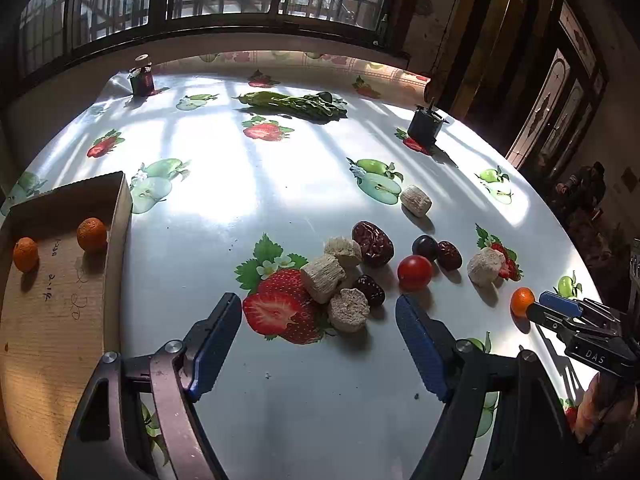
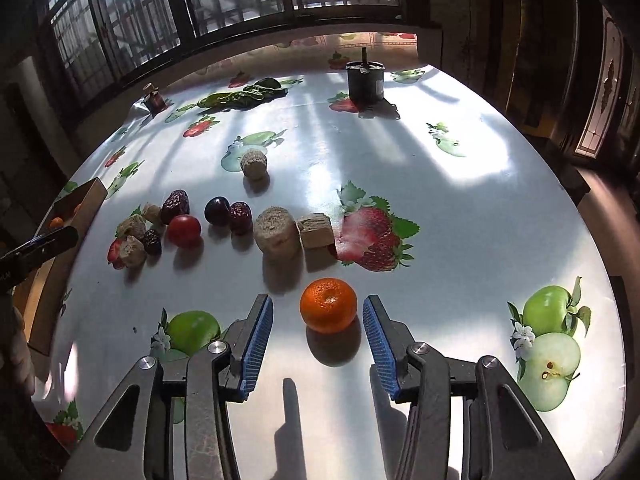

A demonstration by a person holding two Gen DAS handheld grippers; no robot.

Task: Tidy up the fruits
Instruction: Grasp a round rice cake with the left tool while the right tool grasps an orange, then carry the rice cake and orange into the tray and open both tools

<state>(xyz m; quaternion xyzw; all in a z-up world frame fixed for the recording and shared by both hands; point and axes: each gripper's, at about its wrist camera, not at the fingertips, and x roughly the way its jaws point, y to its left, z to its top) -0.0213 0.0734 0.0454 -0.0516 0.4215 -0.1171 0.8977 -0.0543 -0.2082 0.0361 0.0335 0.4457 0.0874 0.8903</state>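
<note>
While the right gripper [image 2: 318,312] straddles a mandarin [image 2: 328,305] on the table [image 2: 460,216], its blue pads stand apart from the peel, not gripping. The left gripper [image 1: 319,312] hangs released and empty near the pale chunks [image 1: 322,278] and dates [image 1: 372,243]. Two mandarins [image 1: 91,234] sit in the cardboard box [image 1: 60,312] at the left.

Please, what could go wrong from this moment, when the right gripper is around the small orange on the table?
1. The orange is round and sits free between the right gripper pads, a gap on each side; an off-centre squeeze could roll it away on the glossy tablecloth.
2. The box with two oranges lies far across, so the carry passes over the pile of dates, tomato and beige chunks; a low pass might scatter them.
3. The left gripper hangs open by that pile and could collide.
</note>
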